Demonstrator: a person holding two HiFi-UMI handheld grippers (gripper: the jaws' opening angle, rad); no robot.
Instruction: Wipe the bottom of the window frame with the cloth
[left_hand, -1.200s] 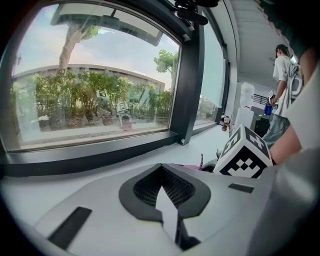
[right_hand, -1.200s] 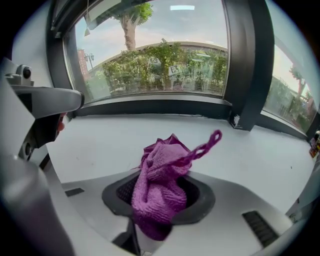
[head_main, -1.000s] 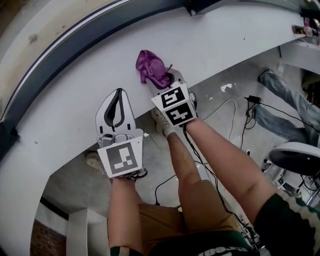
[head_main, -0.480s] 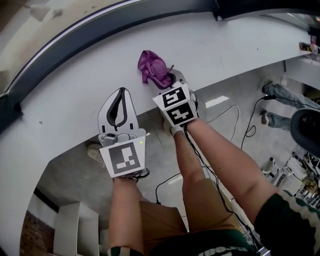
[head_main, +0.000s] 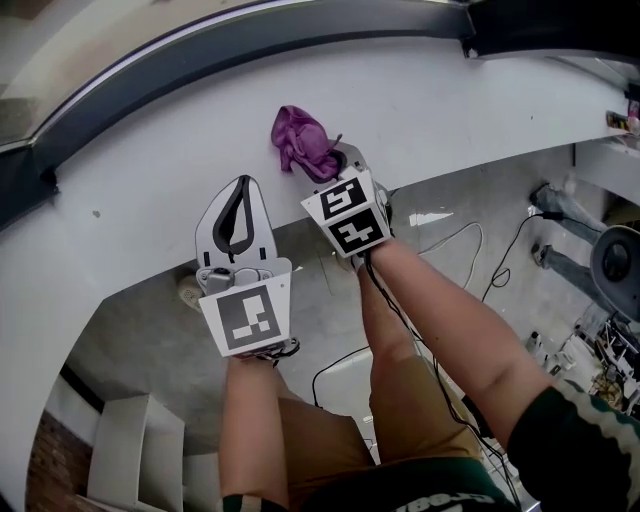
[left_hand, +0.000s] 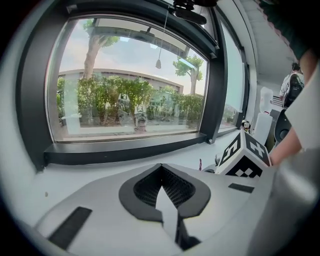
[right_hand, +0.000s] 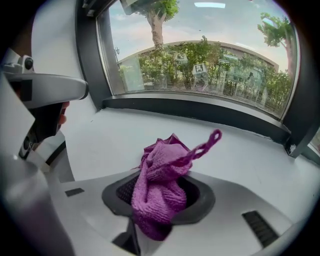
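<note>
item: cloth (head_main: 303, 140), purple knit with a small loop at one end, bunched and pinched between the jaws of your right gripper (head_main: 324, 162). it sits over the white sill (head_main: 470, 90), near the dark bottom rail of the window frame (head_main: 250, 45) but apart from it. change over the last second: almost none in your hands. the cloth stays in the same clamp and the same spot over the sill, and only your head view swings, so the rail's corner joint slides toward the right of the picture. judgement: wiping has not started, and you still have to carry the cloth across the sill to the far rail before any stroke counts. item: left gripper (head_main: 240, 183), jaws brought together with nothing between them, resting near the sill's front edge, just left of the right one. item: writing. each gripper's cube (head_main: 245, 318) carries black-and-white square marker patterns, not text. seen from the left gripper, small signs stand among the shrubs (left_hand: 140, 112) beyond the glass, too small to read. pale lettering on the green hem at the near edge of your head view is cut off and unreadable. no brand name shows on the cloth, the sill or the frame.
</note>
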